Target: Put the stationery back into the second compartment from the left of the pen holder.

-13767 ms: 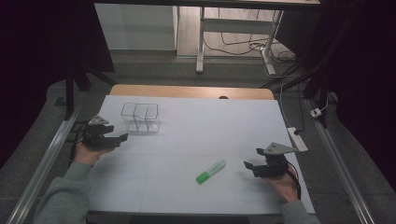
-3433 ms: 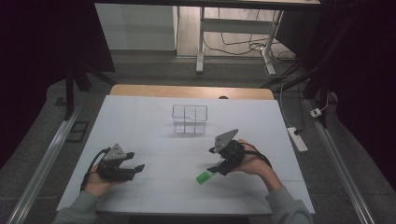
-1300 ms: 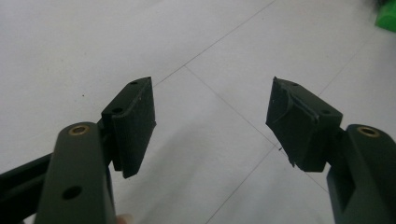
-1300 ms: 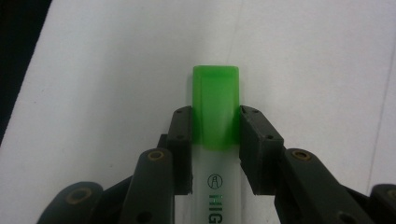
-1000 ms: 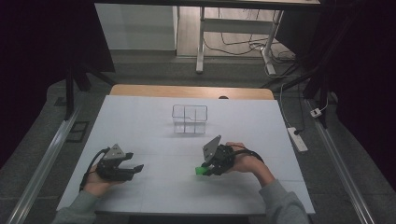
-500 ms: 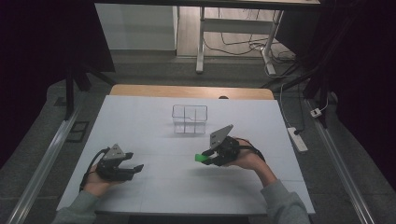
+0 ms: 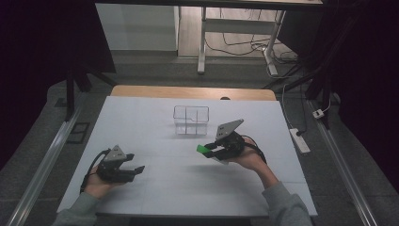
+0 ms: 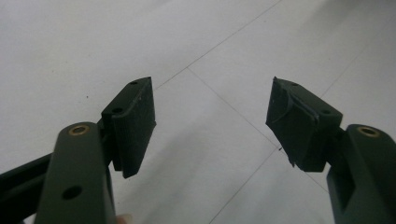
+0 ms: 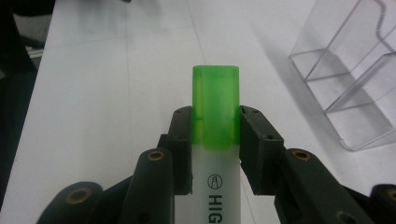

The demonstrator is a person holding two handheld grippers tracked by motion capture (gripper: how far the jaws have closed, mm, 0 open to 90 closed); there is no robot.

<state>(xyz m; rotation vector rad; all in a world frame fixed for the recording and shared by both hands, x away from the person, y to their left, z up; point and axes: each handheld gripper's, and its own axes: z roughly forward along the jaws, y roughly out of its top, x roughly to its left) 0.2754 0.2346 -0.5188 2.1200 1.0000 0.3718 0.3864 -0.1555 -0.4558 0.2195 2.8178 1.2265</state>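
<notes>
1. The right gripper (image 7: 210,151) is clamping a highlighter (image 7: 203,149) between its two jaws, and both pads are pressing on the pen where the green cap meets the pale barrel.
2. In the right gripper view, the highlighter (image 9: 215,116) is lying lengthwise between the jaws, with its green cap sticking out past the fingertips and the white barrel, printed with dark letters, running back toward the camera.
3. In the high view, the highlighter is being held clear of the white table (image 7: 155,117), its green end pointing toward the left side of the picture, and a faint shadow is showing on the surface below the hand.
4. The highlighter is sitting near the clear plastic organizer (image 7: 191,119), a little in front of it and to its right, without touching it.
5. The organizer (image 9: 355,70) is standing upright on the table, and its divider walls are splitting it into compartments.
6. The left gripper (image 7: 132,170) is resting low at the near left part of the table, well apart from the highlighter and the organizer.
7. In the left gripper view, the left gripper (image 8: 210,109) is holding its jaws wide apart, with bare table surface showing between the pads.
</notes>
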